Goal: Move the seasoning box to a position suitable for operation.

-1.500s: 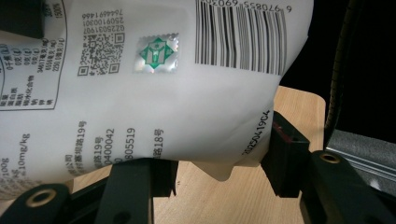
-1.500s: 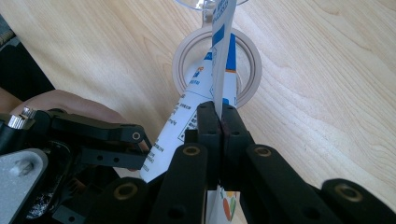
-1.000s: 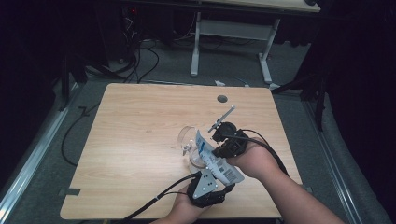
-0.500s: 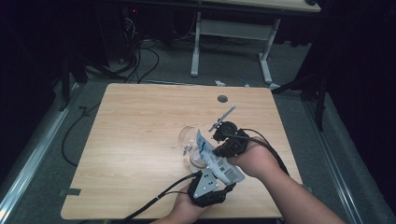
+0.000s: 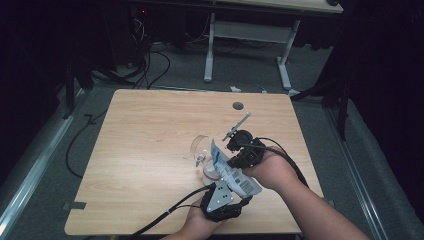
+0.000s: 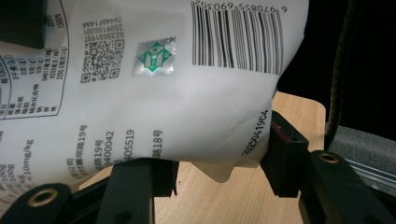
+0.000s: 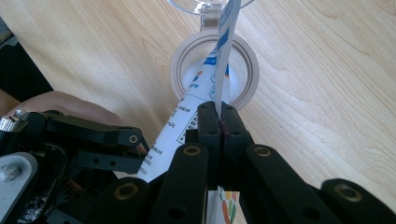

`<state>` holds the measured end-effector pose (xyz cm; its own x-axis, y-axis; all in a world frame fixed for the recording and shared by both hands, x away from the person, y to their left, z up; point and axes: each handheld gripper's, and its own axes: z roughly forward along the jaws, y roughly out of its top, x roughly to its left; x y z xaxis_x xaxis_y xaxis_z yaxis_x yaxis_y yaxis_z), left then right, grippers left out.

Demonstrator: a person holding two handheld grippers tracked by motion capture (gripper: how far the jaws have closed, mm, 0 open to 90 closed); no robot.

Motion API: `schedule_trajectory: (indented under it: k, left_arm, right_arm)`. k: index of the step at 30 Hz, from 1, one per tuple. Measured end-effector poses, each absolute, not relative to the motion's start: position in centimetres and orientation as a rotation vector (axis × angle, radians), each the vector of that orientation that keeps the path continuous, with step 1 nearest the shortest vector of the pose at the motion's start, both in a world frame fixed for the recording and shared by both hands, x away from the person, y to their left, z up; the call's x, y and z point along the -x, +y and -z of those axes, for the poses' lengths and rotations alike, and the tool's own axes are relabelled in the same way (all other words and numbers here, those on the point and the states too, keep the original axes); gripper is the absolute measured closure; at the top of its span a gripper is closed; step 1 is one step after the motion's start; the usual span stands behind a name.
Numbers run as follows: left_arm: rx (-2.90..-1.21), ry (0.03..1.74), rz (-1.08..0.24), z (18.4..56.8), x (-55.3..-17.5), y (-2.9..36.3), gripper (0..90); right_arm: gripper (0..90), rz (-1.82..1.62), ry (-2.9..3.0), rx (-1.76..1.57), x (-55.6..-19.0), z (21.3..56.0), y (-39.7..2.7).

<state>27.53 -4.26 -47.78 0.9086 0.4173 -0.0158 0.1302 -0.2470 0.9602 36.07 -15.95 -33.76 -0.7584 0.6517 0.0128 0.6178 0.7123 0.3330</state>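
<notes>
Right gripper view: right gripper pinches the white pouch over a round container (left gripper clamps its base).

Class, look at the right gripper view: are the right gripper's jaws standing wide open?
No: the right gripper has its jaws pressed together on the thin edge of the white pouch, above the round container.

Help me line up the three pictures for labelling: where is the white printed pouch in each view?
High view: the white printed pouch is lower centre-right, between both grippers, tilted over the round container.
Left gripper view: the pouch fills the upper left, barcode on top.
Right gripper view: the pouch is at centre, edge-on, running into the container.
Shared landmark: the light wooden table.
</notes>
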Motion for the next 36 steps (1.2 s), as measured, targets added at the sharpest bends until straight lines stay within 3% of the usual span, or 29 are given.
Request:
schedule_trajectory:
  k: [36]
  left_arm:
    - [-1.803,0.409,-0.294,47.41,-27.75,-4.16,53.8]
  right_arm:
    - [89.9,-0.487,2.806,-1.042,-36.38,33.53,-15.73]
